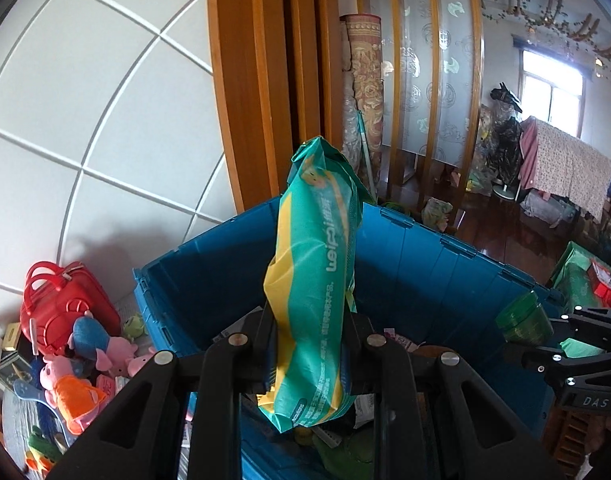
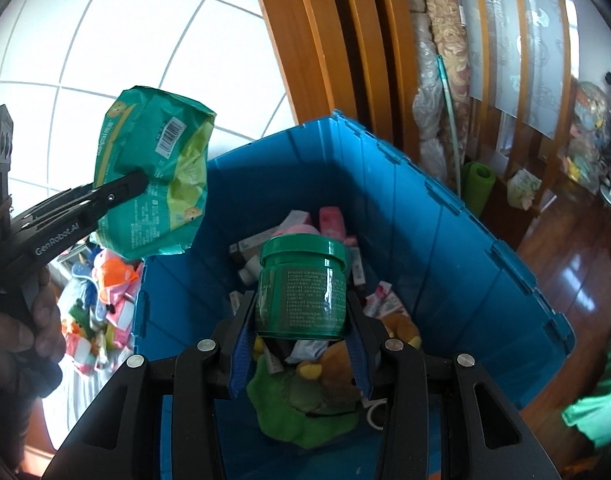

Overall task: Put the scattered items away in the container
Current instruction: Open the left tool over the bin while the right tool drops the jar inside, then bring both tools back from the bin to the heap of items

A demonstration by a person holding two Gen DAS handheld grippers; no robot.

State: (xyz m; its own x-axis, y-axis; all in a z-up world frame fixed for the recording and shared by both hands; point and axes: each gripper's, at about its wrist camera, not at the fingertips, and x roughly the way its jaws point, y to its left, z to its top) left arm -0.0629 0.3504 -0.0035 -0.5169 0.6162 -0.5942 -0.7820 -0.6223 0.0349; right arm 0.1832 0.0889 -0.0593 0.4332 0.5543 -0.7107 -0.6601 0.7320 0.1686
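The wipes pack (image 1: 315, 280) is crinkled glossy film; the green jar (image 2: 303, 286) and blue crate (image 2: 425, 240) are smooth plastic; the floor (image 2: 565, 280) is polished wood.

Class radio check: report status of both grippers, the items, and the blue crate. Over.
Left gripper shut on green packet. Right gripper shut on green jar. Both above blue crate. Nothing blocking.

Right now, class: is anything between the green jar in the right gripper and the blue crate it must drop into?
Nothing visible blocks it. The green jar, clamped in the right gripper, hangs over the open blue crate; below lie only toys and packets already inside. The left gripper holds the green packet off to the side.
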